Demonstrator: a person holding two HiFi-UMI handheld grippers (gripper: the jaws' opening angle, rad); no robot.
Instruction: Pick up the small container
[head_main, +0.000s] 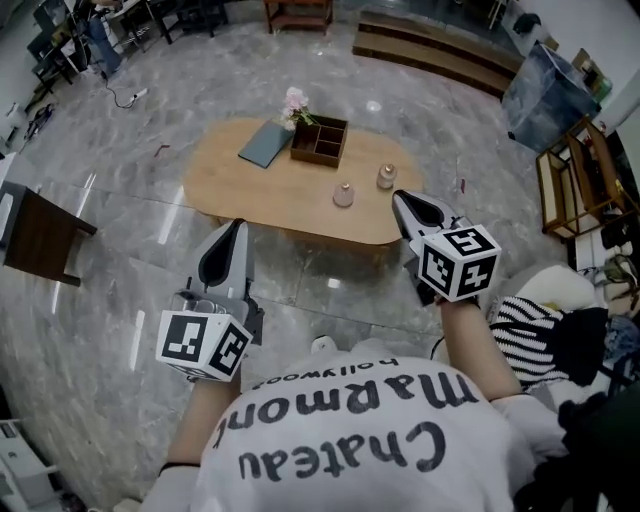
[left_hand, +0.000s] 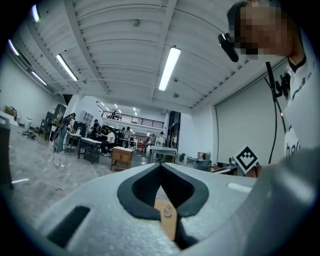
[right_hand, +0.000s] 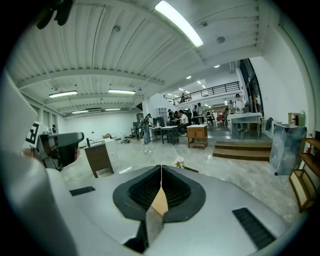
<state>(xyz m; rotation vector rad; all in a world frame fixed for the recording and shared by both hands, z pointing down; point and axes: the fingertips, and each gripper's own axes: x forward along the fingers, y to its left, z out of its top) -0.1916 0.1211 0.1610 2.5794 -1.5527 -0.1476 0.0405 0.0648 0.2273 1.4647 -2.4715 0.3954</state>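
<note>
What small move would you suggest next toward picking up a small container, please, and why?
Probably open the right gripper, since its fingers are shut on nothing and it hangs short of the table, where the nearest small container stands free.

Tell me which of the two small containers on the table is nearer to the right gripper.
The right-hand container, standing just beyond the tips of the right gripper; the other container stands further left, toward the middle of the table.
</note>
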